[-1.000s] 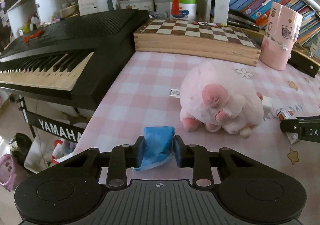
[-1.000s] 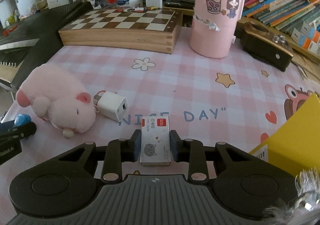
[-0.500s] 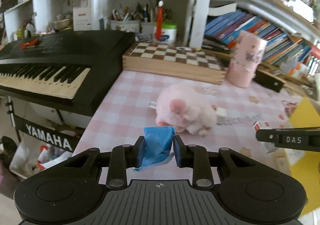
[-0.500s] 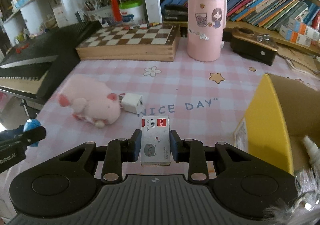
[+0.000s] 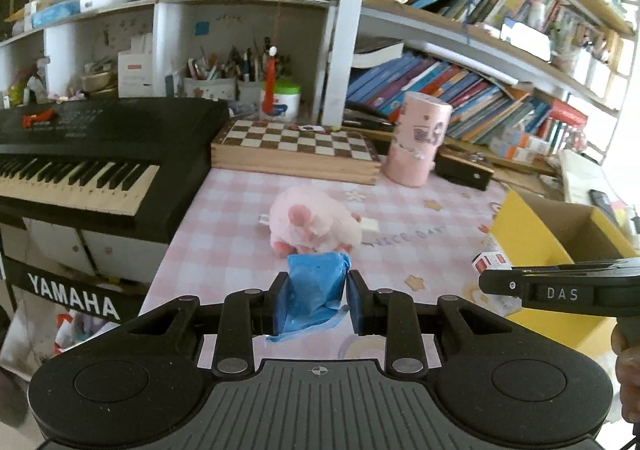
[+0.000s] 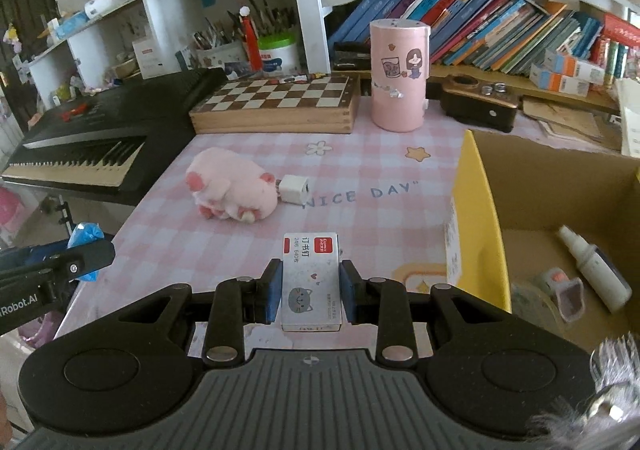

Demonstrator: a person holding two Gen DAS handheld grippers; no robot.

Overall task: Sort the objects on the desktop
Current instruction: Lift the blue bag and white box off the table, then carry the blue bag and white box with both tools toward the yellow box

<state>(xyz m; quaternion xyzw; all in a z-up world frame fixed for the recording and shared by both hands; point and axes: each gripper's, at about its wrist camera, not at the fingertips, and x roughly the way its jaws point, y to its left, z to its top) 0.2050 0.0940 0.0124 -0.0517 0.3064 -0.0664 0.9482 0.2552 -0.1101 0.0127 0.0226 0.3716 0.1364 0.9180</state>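
Note:
My left gripper (image 5: 318,300) is shut on a crumpled blue bag (image 5: 316,290) and holds it above the table's front edge. My right gripper (image 6: 311,290) is shut on a small white staple box (image 6: 311,282) with a red label, held above the pink checked tablecloth (image 6: 360,170). A pink plush pig (image 6: 230,186) lies mid-table with a white charger cube (image 6: 294,190) touching its right side. The open yellow cardboard box (image 6: 476,210) stands at the right. In the left wrist view the right gripper's finger (image 5: 560,286) shows beside that box (image 5: 532,234).
A black Yamaha keyboard (image 5: 88,154) borders the table's left. A wooden chessboard case (image 6: 276,106), a pink cylinder (image 6: 398,74) and a dark box (image 6: 480,106) stand at the back before bookshelves. The yellow box holds a white spray bottle (image 6: 592,266) and other small items.
Both grippers have risen and pulled back from the table with their objects still held. The yellow box has come into view at the right.

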